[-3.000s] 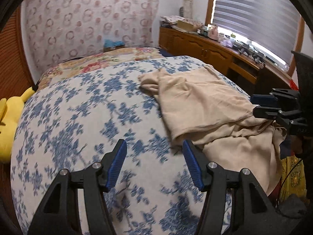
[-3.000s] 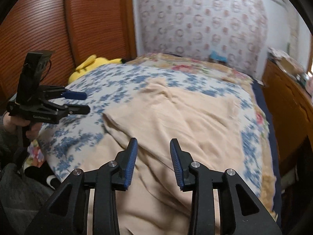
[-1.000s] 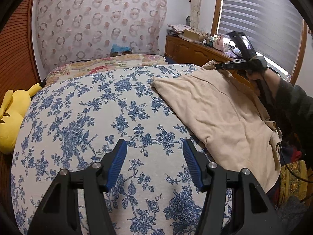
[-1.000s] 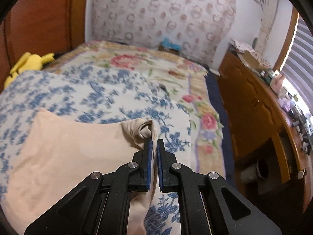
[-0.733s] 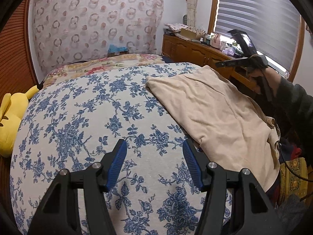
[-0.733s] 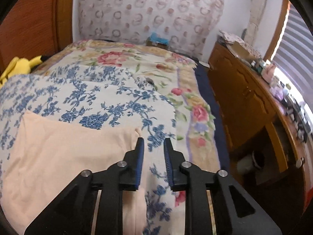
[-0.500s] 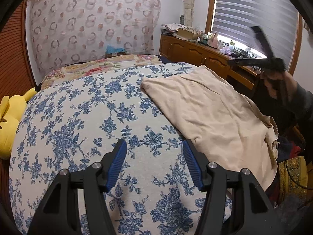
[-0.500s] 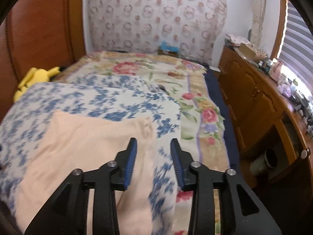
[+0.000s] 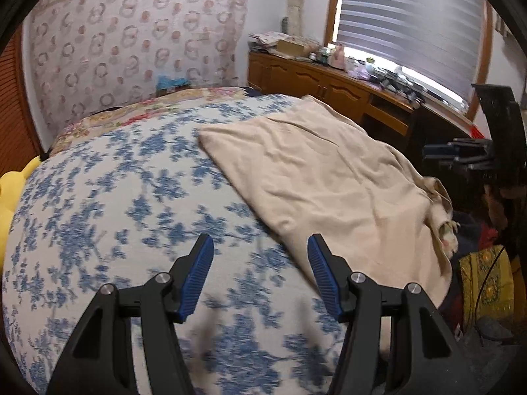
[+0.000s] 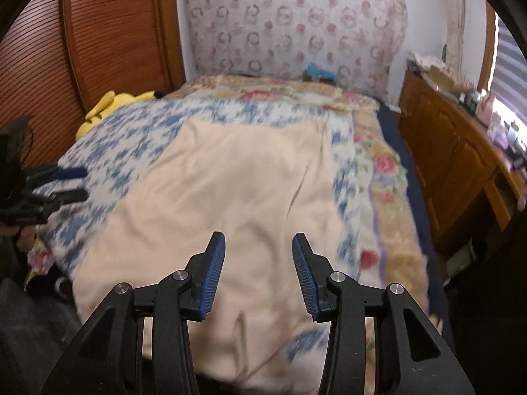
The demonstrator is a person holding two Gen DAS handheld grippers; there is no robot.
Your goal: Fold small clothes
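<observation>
A beige garment (image 10: 237, 197) lies spread flat on a bed covered by a blue-flowered white bedspread (image 9: 98, 204), toward the bed's right side as the left wrist view shows it, its near end hanging over the edge of the bed. At the far end of the bed a second floral cover (image 10: 273, 89) in cream and pink shows beyond the bedspread, and a wall hanging (image 10: 296, 19) with ring patterns stands behind it. A yellow plush toy (image 10: 108, 105) sits at the bed's left edge against a ribbed wooden panel (image 10: 108, 33). A wooden cabinet (image 10: 451, 151) runs along the right of the bed, its top crowded with small items, below a window with a slatted blind (image 9: 408, 23); a narrow dark gap separates it from the bed. The garment is plain, with soft creases running lengthwise and a bunched, folded edge at its near right corner in the left wrist view. The left claw (image 9: 260, 276) is spread with nothing between its fingers, over bare bedspread just beside the garment's left edge. The right claw (image 10: 258, 275) has just been opening and stands spread over the garment's near part, nothing held between the fingers. Both views are blurred. Bare bedspread lies open to the left of the garment; clutter shows below the bed's near edge (image 9: 484, 283).
</observation>
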